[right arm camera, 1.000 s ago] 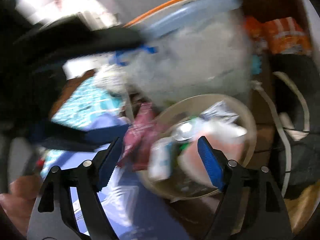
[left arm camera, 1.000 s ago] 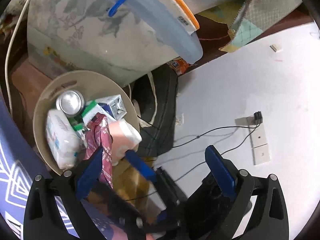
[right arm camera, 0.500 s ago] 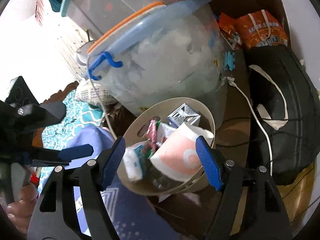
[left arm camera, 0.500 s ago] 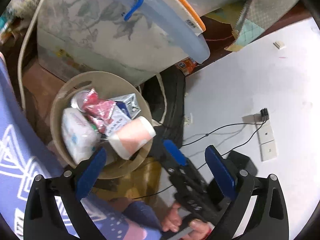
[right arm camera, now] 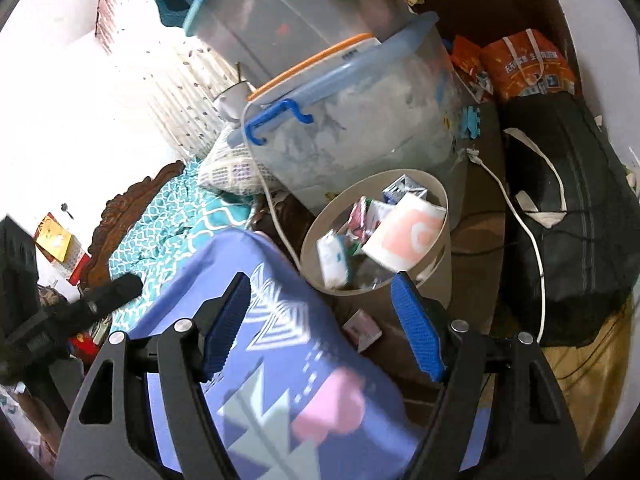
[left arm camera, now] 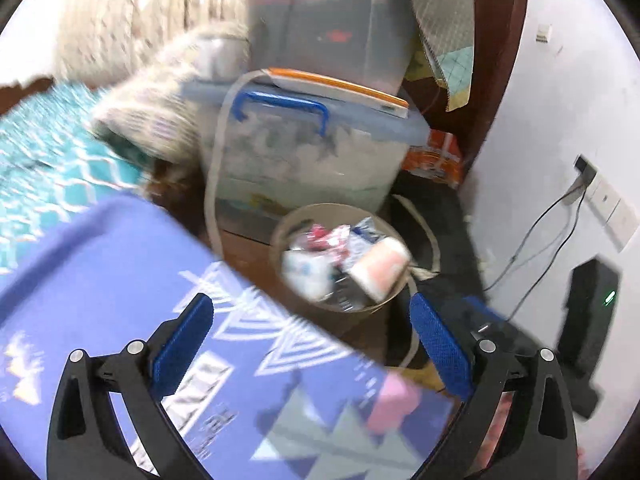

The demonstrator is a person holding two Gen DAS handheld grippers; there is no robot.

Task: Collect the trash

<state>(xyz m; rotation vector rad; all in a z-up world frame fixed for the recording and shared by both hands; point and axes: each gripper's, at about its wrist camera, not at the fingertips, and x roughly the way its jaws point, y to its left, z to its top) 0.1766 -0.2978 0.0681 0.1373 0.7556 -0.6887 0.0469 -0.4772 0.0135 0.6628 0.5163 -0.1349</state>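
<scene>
Left tongs (left arm camera: 308,336) and right tongs (right arm camera: 320,324): both spread wide, nothing between the pads. Bin (right arm camera: 440,240), beige, just ahead of both, between box (right arm camera: 360,128) and black bag (right arm camera: 568,216); heaped with cup (right arm camera: 404,240), packets and wrappers. Risk, judged: the cup leans over the rim, so any added trash or knock could tip it out; one scrap (right arm camera: 362,330) lies outside, under the right tongs.

Your left view is smeared by motion blur: the bin (left arm camera: 340,260) and pillow (left arm camera: 160,112) lose their edges, while the tool (left arm camera: 310,332) stays sharp. Your right view is crisper, with only the purple cloth (right arm camera: 280,380) soft up close. The white wall (right arm camera: 60,80) blows out to glare. Both fisheye frames bend and darken at the rims.
</scene>
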